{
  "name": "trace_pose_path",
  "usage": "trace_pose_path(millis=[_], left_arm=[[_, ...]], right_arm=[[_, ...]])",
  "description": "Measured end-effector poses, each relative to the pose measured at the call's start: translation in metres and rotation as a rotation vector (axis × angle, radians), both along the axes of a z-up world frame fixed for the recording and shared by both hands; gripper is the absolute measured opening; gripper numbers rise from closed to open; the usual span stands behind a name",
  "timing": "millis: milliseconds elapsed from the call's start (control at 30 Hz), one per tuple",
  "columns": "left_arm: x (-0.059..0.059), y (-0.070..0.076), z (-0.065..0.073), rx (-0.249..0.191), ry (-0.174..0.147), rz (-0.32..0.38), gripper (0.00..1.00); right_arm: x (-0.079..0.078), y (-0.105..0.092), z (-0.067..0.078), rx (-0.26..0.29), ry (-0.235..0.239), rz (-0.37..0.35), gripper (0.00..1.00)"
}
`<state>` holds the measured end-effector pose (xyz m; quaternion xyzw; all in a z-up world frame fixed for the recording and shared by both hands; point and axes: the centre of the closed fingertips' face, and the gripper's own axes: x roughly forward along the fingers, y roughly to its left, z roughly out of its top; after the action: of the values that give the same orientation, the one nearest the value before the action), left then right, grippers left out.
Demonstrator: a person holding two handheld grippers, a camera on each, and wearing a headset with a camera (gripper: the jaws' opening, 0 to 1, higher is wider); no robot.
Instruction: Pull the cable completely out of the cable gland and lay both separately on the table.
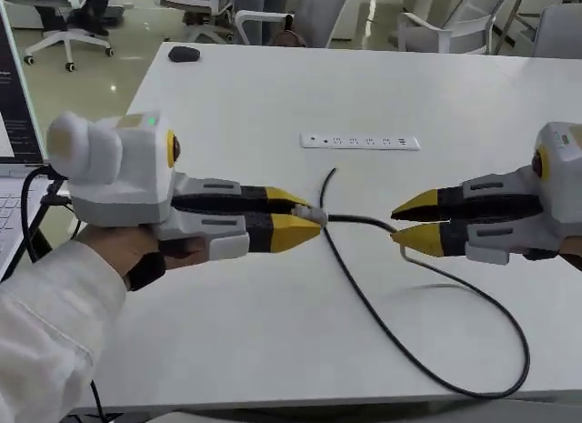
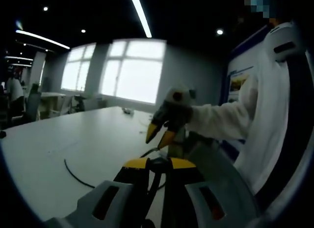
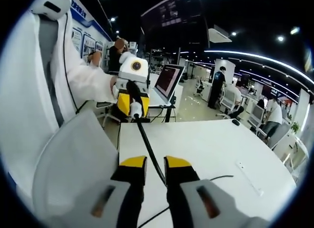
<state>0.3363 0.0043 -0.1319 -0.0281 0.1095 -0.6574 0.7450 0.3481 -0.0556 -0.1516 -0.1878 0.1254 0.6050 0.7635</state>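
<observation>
While the left gripper point(image 1: 311, 217) has its jaws pressed tight on the pale grey cable gland point(image 1: 315, 212) over the white table point(image 1: 227, 105), the right gripper point(image 1: 398, 225) sits with jaws spread around the black cable point(image 1: 359, 220); the cable is seated in the gland, loops wide across the tabletop and ends near a white power strip point(image 1: 360, 142). The right gripper view looks straight along that cable to the gland's pale end, which the left gripper view hides behind its own closed jaws, giving bright windows point(image 2: 132, 71) instead. Further out there's a dark computer mouse point(image 1: 184, 53) at the table's far edge and office chairs point(image 1: 318, 14) on a glossy floor.
</observation>
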Motion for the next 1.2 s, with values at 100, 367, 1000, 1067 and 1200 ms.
trace_pose_path(millis=[100,367,1000,1067,1200], left_arm=[[-0.003,-0.008,0.0,-0.011,0.011,-0.008,0.16],[-0.008,-0.021,-0.007,-0.003,0.032,-0.02,0.16],[-0.004,-0.02,-0.008,0.0,0.054,-0.001,0.16],[-0.004,-0.02,-0.008,-0.002,0.057,0.0,0.16],[-0.003,-0.018,-0.008,-0.003,0.061,0.003,0.16]], right_arm=[[-0.002,0.006,-0.001,-0.007,0.007,0.025,0.18],[-0.019,0.037,-0.002,0.001,-0.019,0.12,0.19],[-0.022,0.037,-0.004,-0.014,-0.038,0.164,0.05],[-0.022,0.037,-0.004,-0.016,-0.036,0.166,0.04],[-0.02,0.037,-0.004,-0.023,-0.039,0.171,0.04]])
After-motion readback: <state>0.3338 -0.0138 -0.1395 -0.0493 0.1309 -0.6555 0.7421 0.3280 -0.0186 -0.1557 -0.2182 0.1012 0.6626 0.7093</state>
